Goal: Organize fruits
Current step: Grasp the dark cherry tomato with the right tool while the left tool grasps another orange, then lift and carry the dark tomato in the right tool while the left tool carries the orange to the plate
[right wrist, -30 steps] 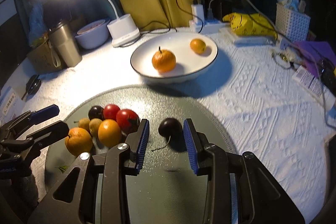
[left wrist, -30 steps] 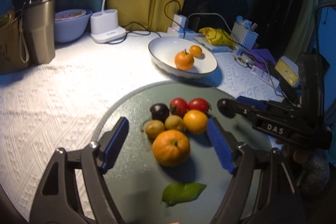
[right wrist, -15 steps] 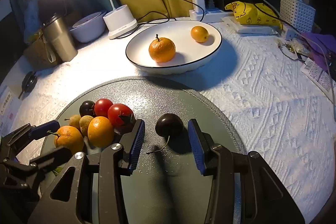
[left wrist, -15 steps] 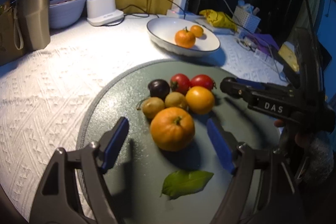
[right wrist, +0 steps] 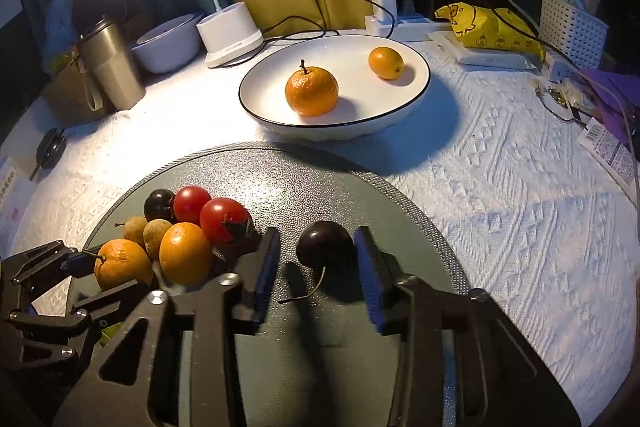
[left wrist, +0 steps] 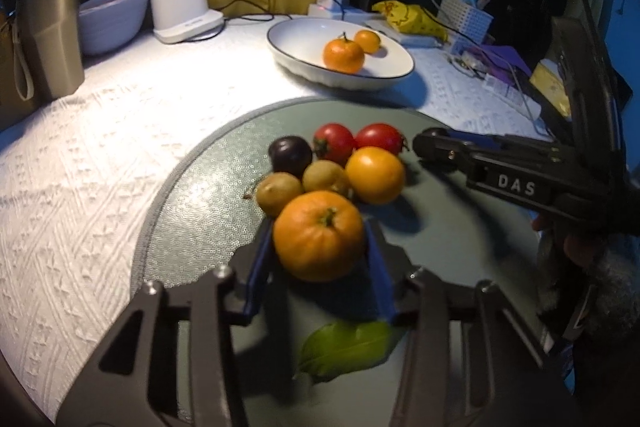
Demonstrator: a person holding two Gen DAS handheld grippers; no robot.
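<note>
My left claw (left wrist: 320, 247) has its blue pads pressed against both sides of the large mandarin (left wrist: 319, 235), the nearest fruit in the pile on the grey-green round mat (left wrist: 192, 227). I take it from the front edge of the cluster because there the pads can slide in without knocking the two brown longans (left wrist: 279, 191) or the smooth orange fruit (left wrist: 375, 174) just behind it. It seems to rest on the mat, or barely above it; I cannot tell which.

My right claw (right wrist: 316, 263) is half open around the dark cherry (right wrist: 325, 243), which lies alone on the mat, apart from the pile. There is a gap on each side, so nothing is gripped yet. The stem (right wrist: 308, 291) trails back toward me between the pads, so closing on the round body should not catch it.

The white bowl (right wrist: 416, 91) sits on the bench just beyond the mat and holds a stemmed mandarin (right wrist: 311, 91) and a small orange fruit (right wrist: 385, 63). I judge that orange fruit is being gathered there, so my mandarin likely belongs with them. Two red tomatoes (right wrist: 208, 213) and another dark cherry (right wrist: 159, 205) wait at the far side of the pile. A green leaf (left wrist: 344, 349) lies on the mat under my left claw, clear of the grip.
</note>
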